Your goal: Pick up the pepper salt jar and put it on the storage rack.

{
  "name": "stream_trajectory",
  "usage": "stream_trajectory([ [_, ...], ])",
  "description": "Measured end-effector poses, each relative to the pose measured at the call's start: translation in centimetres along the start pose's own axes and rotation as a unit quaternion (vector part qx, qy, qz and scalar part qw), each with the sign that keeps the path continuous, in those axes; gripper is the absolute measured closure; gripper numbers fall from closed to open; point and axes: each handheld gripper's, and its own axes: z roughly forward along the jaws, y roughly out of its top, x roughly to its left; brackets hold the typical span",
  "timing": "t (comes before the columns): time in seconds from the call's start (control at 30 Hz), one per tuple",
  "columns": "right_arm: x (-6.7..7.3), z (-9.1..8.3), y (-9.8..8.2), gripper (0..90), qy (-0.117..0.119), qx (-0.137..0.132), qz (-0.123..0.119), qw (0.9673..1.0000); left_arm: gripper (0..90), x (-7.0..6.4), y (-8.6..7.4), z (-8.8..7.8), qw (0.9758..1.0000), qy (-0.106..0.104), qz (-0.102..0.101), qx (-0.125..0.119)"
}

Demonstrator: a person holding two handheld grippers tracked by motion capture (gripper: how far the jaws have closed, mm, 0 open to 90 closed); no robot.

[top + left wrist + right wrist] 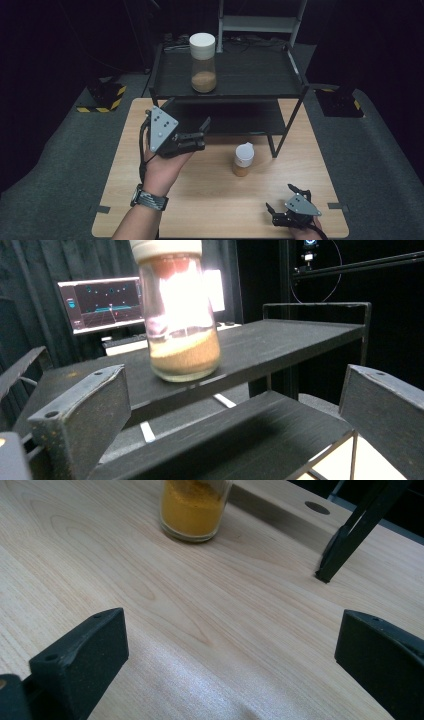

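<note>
Nearest the person, the right gripper [287, 206] rests low on the wooden table [210, 200], jaws wide and empty, facing the small spice jar [243, 159] just in front of the black shelf rack [295, 87]. The left gripper [192, 136], jaws wide and empty, is raised before the rack, lined up on the tall white-lidded jar [203, 62] on its top shelf, likely to grasp it.

We find no readable text, label, brand or number anywhere. The monitor [102, 302], at ten o'clock in the left gripper view, shows only graphics too blurred for us to read, and the tall jar [177, 315] carries no legible label.
</note>
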Motion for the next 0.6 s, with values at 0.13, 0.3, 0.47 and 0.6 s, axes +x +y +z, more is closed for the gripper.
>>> stream_trajectory([
  [0.13, 0.0, 0.0, 0.0, 0.0, 0.0, 0.0, -0.001, 1.0, 0.5, -0.1, -1.0, -0.5, 1.0, -0.003, -0.001, 0.007],
  [0.3, 0.1, 0.0, 0.0, 0.0, -0.001, 0.001, -0.001, 1.0, 0.7, -0.1, -2.3, -0.9, 0.9999, -0.006, -0.003, 0.015],
  [0.47, 0.0, 0.0, 0.0, 0.0, -0.001, 0.001, -0.001, 1.0, 0.7, 0.0, -3.7, -1.3, 0.9998, -0.006, -0.006, 0.019],
  [0.6, 0.1, 0.0, 0.1, 0.0, -0.001, 0.002, -0.002, 1.0, 0.7, 0.0, -4.8, -1.6, 0.9996, -0.007, -0.01, 0.028],
])
